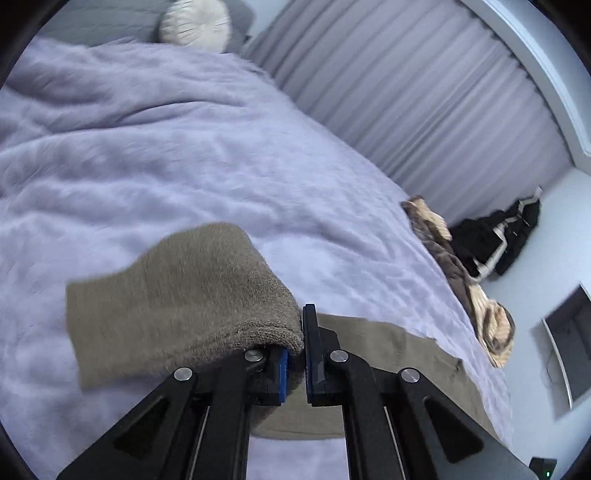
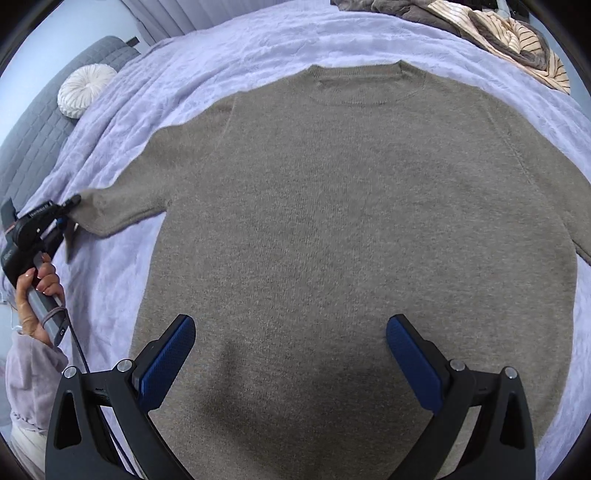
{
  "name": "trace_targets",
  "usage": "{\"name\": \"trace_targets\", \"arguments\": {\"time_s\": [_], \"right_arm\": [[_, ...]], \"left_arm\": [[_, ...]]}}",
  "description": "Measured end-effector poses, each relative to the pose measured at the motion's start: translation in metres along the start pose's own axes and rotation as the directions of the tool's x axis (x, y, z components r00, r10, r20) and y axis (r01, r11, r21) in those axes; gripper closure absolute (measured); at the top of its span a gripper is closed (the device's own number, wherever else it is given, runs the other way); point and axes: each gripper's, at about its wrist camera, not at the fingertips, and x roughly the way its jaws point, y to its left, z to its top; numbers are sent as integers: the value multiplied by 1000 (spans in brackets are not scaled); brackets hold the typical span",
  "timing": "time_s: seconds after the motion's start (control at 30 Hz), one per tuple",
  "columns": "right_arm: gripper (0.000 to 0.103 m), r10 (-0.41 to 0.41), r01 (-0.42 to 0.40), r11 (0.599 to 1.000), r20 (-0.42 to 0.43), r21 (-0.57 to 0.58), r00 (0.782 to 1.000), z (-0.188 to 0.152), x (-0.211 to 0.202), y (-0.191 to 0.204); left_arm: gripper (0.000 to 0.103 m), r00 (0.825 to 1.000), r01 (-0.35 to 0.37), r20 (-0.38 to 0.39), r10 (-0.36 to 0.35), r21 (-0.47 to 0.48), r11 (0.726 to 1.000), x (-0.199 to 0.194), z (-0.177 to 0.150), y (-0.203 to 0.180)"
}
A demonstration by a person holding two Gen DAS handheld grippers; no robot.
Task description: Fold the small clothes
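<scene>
Near the left edge of the bed [image 2: 122,110], under a lavender blanket [image 2: 258,40]: left gripper [image 1: 295,354], fingers [image 1: 312,354] pinched tight on the sleeve cuff [image 1: 177,302] of a taupe sweater [image 2: 351,229], cuff raised off the blanket. Across the middle: sweater spread flat, neckline toward the far edge. Low over the hem: right gripper [image 2: 290,354], fingers [image 2: 173,358] spread wide, gripping nothing. At the far right corner: heap of striped clothes [image 2: 509,33].
</scene>
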Motion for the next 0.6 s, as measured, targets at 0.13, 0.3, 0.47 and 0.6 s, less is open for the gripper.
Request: {"name": "trace_targets", "arguments": {"time_s": [0.13,0.3,0.47,0.6], "right_arm": [[0,30,-32,999,57,39,998,1,-16,-19],[0,7,-20,992,104,127,995,-2,-36,-64],[0,-42,14,973,116,231,992,-12,-44,-112],[0,-69,39,956,95,290,993,-18,-41,-140]], "left_arm": [[96,992,122,-65,-112,175,977,27,-11,-105],[95,964,217,-224,-145,338,916,81,-68,-221],[89,917,236,-396,-57,422,875,127,-147,-275],[15,921,160,-386,46,486,859,133,-181,-272]]}}
